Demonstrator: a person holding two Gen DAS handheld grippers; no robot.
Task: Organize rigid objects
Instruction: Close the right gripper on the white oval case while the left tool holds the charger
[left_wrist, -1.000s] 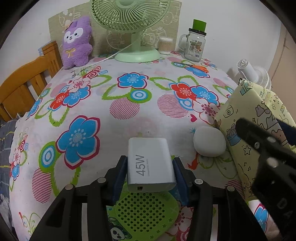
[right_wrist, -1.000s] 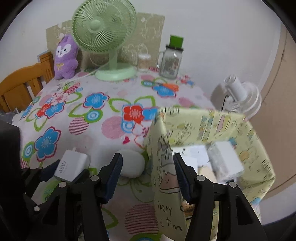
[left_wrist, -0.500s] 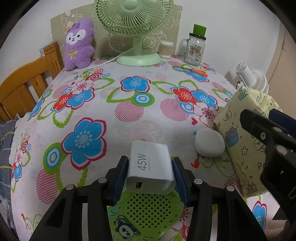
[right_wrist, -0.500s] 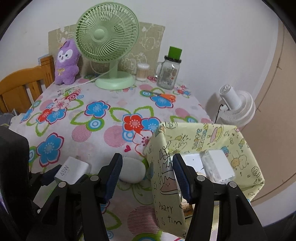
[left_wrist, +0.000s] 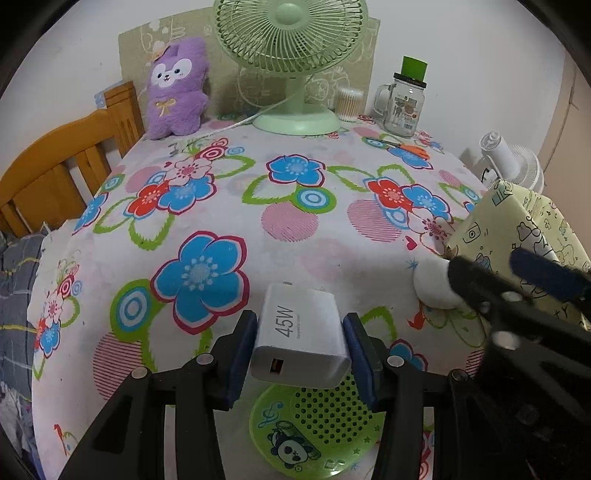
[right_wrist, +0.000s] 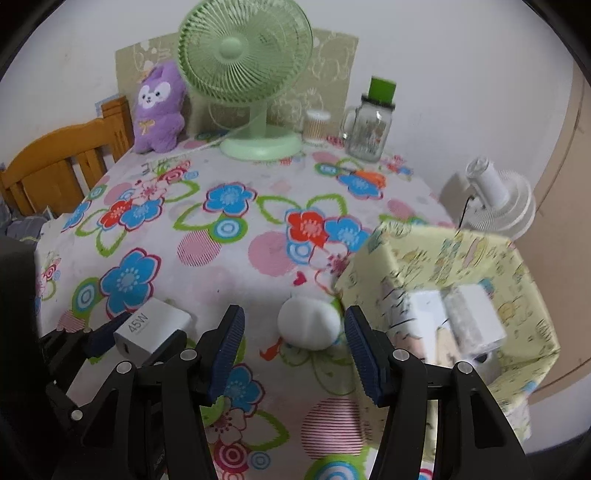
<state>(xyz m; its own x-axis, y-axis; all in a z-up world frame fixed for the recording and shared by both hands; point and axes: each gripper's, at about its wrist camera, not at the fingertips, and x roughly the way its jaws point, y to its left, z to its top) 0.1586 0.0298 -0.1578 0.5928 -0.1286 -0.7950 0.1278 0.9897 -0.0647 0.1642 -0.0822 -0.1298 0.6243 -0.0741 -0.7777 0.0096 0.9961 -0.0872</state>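
**Left wrist view: charger pinched, box off to the right**

Left wrist view shows the white charger pinched between the blue pads of the left gripper, lifted clear of the cloth above a green perforated disc. Its long axis runs along the fingers, port end toward the camera, prongs pointing away. The yellow box — the likely place for it, with white items already inside — lies to the right of the charger, past a white pebble-like lump that sits touching the box's near corner. So the carry probably has to go right and over the box wall.

The right gripper stands spread and empty, its jaws framing the pebble without touching it — the nearer hand to both lump and box.

All rests on a flowered tablecloth. At the far edge stand a green fan, a purple plush and a glass jar, against a plain white wall; a wooden chair is at left.
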